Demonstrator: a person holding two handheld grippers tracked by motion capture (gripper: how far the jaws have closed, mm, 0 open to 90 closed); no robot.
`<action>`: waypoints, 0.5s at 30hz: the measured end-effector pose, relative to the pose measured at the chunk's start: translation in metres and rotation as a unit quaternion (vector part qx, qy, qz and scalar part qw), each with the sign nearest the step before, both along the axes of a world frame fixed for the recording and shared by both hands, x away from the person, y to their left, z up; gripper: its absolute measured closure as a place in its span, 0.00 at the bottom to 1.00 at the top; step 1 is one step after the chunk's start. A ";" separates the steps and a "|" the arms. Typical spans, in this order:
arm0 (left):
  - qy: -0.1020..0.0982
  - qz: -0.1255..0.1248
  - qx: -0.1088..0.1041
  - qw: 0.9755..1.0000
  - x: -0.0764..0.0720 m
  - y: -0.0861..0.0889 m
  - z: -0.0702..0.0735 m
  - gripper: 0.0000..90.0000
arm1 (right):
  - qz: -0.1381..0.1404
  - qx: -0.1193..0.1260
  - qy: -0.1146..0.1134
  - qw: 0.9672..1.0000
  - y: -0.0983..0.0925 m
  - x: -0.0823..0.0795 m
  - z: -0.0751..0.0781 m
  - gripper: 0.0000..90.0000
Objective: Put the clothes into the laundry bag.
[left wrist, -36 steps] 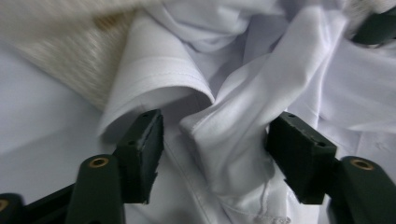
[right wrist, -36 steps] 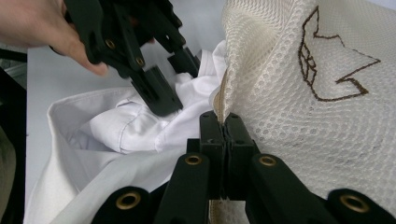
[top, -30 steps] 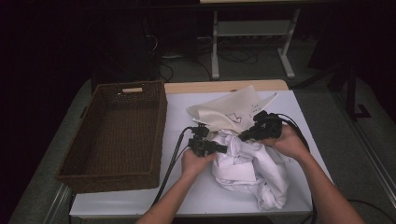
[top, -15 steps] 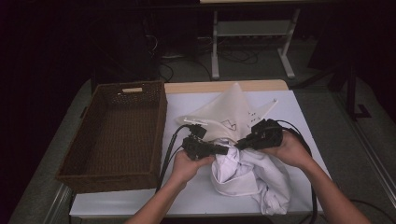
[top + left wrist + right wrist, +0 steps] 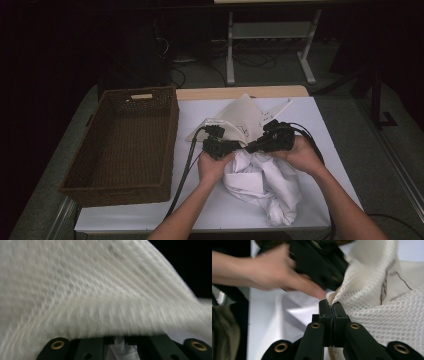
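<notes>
A cream mesh bag [image 5: 240, 120] is being held up above the middle of the white table [image 5: 330, 130], its netting rising behind and between the two tools, with dark markings on its face. The right gripper [image 5: 252, 146] is pinching the bag's hem: in the right gripper view its two black jaws are pressed flat together on the folded edge of the netting [image 5: 337, 298], and the mesh is spreading up and to the right of them. The left gripper [image 5: 235, 146] is sitting just beside it, tip almost against tip; its jaws have just been opening a little, and in the left gripper view the blurred mesh [image 5: 100, 290] is draping right over them, so whether they are gripping the cloth or merely lying under it cannot be told. Directly below both tools, against the person's left hand [image 5: 212, 167] and right hand [image 5: 302, 156], a crumpled white garment [image 5: 265, 182] is lying on the table, trailing away toward the person. Well off to the outer side of the left gripper, an empty-looking brown wicker basket [image 5: 100, 165] is standing on the table edge, apart from the cloth. A black cable [image 5: 182, 175] is trailing from the left gripper back along the forearm, between the basket and the garment. Beyond the bag, a metal stand [image 5: 270, 35] is standing on the dark floor.
</notes>
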State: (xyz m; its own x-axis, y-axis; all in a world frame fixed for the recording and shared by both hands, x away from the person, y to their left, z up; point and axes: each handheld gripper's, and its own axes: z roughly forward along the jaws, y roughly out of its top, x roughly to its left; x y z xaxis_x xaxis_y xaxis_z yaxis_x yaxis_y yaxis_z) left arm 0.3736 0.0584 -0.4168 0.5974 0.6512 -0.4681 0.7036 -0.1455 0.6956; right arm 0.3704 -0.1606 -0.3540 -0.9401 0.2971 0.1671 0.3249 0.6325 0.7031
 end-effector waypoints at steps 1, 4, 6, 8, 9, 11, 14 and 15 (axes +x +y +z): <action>0.005 -0.004 -0.002 1.000 -0.003 0.003 0.003 0.78 | -0.004 -0.002 0.000 1.000 -0.002 0.002 -0.002 0.98; 0.007 -0.026 0.023 0.999 -0.014 0.012 0.011 0.62 | -0.008 -0.012 0.000 1.000 -0.005 0.003 -0.009 0.98; 0.006 -0.034 0.029 0.999 -0.023 0.019 0.014 0.55 | -0.010 -0.010 0.002 1.000 -0.006 0.003 -0.010 0.98; 0.004 -0.040 0.035 0.999 -0.031 0.024 0.014 0.53 | -0.010 -0.010 -0.002 1.000 -0.006 0.003 -0.011 0.98; 0.011 -0.043 0.031 0.999 -0.033 0.027 0.013 0.49 | -0.010 -0.010 -0.004 1.000 -0.005 0.004 -0.011 0.98; 0.034 -0.054 0.037 0.997 -0.036 0.027 0.007 0.44 | -0.010 -0.012 -0.004 1.000 -0.005 0.005 -0.011 0.98; 0.081 -0.064 0.027 0.994 -0.032 0.019 -0.010 0.42 | -0.015 -0.018 -0.003 1.000 -0.005 0.008 -0.013 0.98; 0.081 -0.062 0.025 0.994 -0.031 0.016 -0.014 0.46 | -0.016 -0.018 -0.004 1.000 -0.004 0.008 -0.014 0.98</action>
State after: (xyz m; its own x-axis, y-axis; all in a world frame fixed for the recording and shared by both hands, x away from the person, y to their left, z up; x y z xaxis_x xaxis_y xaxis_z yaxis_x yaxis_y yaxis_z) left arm 0.3431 0.0742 -0.4305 0.5949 0.6014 -0.5333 0.7796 -0.2700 0.5651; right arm 0.3780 -0.1651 -0.3678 -0.9312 0.3328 0.1484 0.3399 0.6466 0.6829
